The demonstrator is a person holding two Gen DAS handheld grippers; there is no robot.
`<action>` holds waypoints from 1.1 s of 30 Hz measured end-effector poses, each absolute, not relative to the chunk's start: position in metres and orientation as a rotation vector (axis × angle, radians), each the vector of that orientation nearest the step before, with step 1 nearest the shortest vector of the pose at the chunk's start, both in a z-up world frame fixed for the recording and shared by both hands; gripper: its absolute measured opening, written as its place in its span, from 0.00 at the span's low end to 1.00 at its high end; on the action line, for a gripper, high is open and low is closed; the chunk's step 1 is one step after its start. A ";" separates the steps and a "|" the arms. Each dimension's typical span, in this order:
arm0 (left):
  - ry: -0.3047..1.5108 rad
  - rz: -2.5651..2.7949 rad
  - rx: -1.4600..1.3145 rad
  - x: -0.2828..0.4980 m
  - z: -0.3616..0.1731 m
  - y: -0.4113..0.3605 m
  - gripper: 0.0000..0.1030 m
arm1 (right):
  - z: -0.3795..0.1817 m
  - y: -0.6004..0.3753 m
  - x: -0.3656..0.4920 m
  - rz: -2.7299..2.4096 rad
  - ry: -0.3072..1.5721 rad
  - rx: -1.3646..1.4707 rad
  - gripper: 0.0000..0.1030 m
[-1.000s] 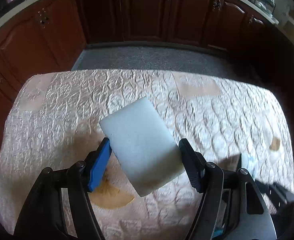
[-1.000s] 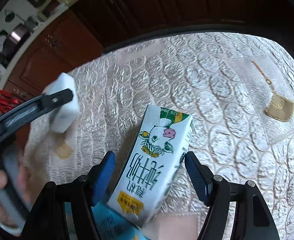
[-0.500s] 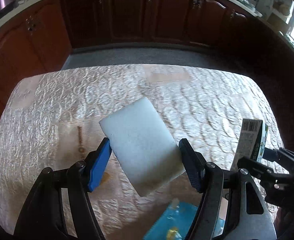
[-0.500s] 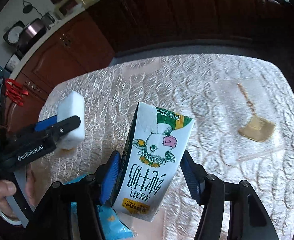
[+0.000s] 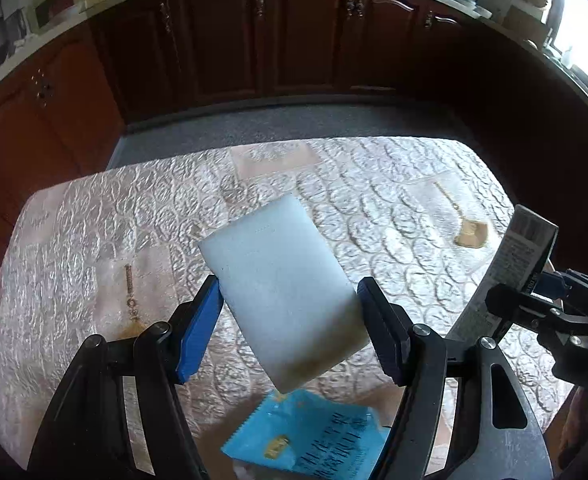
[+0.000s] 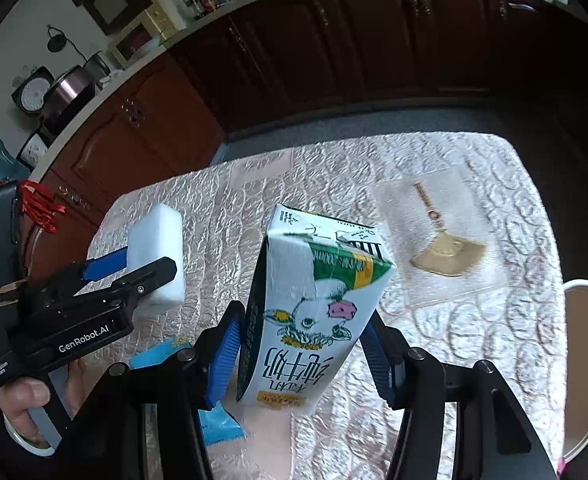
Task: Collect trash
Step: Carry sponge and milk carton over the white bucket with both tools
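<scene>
The left gripper was clamped on a white foam block, held up off the quilted table. The right gripper had just squeezed in on a milk carton, also lifted above the table. A blue wrapper lay on the table's near edge, under both grippers.

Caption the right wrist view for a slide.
Right gripper lifts a milk carton above the quilted table; left gripper holds a white sponge.
</scene>
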State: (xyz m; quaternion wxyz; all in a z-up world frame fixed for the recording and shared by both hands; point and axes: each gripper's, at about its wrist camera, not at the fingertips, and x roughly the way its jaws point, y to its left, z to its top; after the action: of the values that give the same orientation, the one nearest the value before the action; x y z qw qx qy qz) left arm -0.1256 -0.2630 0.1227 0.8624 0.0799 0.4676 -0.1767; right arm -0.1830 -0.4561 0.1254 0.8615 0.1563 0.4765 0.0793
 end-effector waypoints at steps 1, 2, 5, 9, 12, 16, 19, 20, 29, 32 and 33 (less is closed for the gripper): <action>0.977 -0.377 0.170 -0.128 0.124 -0.266 0.66 | 0.128 -0.459 -0.186 0.163 0.994 0.328 0.53; 0.975 -0.383 0.173 -0.129 0.125 -0.269 0.66 | 0.130 -0.463 -0.190 0.159 0.988 0.329 0.53; 0.963 -0.407 0.182 -0.136 0.129 -0.281 0.66 | 0.134 -0.476 -0.200 0.144 0.972 0.338 0.53; 0.965 -0.440 0.186 -0.143 0.133 -0.299 0.66 | 0.137 -0.493 -0.211 0.122 0.958 0.365 0.52; 0.955 -0.460 0.198 -0.149 0.137 -0.312 0.66 | 0.141 -0.507 -0.221 0.105 0.942 0.382 0.52; 0.947 -0.495 0.210 -0.155 0.143 -0.335 0.66 | 0.145 -0.526 -0.232 0.080 0.925 0.401 0.52; 0.939 -0.530 0.224 -0.163 0.148 -0.356 0.66 | 0.150 -0.545 -0.245 0.050 0.910 0.417 0.52; 0.935 -0.541 0.230 -0.166 0.149 -0.363 0.66 | 0.152 -0.550 -0.249 0.039 0.904 0.422 0.52; 0.941 -0.678 0.297 -0.194 0.145 -0.441 0.66 | 0.161 -0.627 -0.299 -0.112 0.859 0.483 0.52; 0.949 -0.726 0.310 -0.203 0.139 -0.466 0.66 | 0.158 -0.651 -0.315 -0.166 0.857 0.507 0.52; 0.954 -0.744 0.310 -0.204 0.137 -0.474 0.66 | 0.156 -0.660 -0.321 -0.187 0.856 0.514 0.52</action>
State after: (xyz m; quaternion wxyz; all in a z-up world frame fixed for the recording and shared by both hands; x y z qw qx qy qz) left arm -0.2044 -0.4739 0.1372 0.8114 0.1452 0.4466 -0.3481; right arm -0.3210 -0.6596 0.1559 0.8737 0.2463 0.4098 -0.0894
